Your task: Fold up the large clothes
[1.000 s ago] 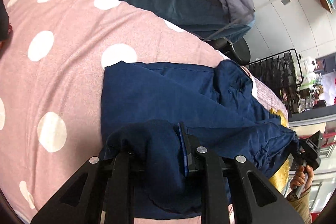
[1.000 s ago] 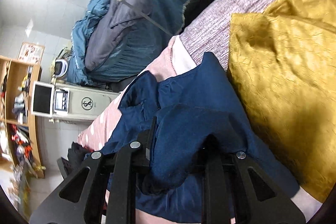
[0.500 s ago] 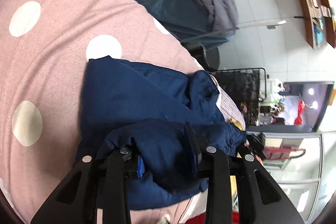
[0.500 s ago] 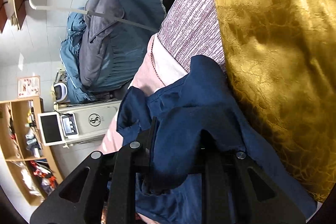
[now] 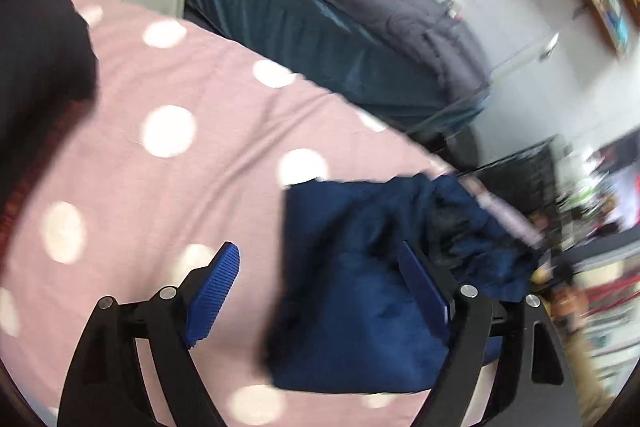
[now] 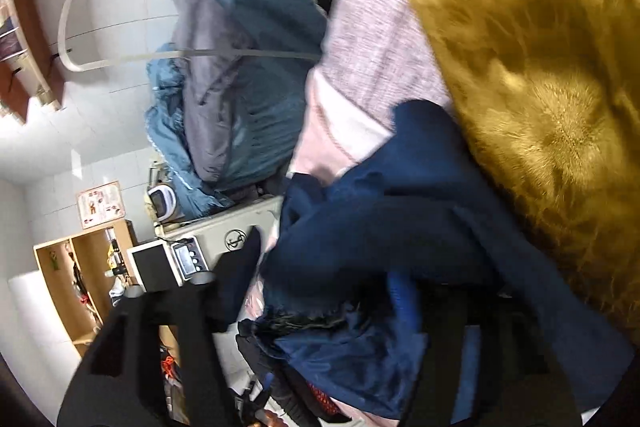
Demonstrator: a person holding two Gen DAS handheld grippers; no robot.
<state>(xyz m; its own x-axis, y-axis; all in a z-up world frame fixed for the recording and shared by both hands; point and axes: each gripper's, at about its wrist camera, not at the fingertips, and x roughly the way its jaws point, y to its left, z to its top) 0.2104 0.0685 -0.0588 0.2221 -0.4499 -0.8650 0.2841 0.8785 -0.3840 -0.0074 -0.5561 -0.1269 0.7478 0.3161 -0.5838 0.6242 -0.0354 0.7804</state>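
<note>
Garment on bed, cushion at its side.
Garment [image 5: 360, 291] lies on bedspread [image 5: 180, 187]; cushion [image 6: 540, 87] just right of it in the right wrist view; heaped quilt [image 5: 328, 11] behind the bed.

Motion blur smears both views, and navy cloth [image 6: 400, 227] hides the right claw's [image 6: 320, 291] fingertips.

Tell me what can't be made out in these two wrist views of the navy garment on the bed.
- Left wrist view: the navy garment is smeared by motion, so its fold edges are unclear; the left gripper, jaws just opened, covers its near part.
- Left wrist view: the dark thing at the left is cut by the frame.
- Right wrist view: the right gripper, jaws just opened, is dark and blurred; the gold fabric runs off frame.
</note>
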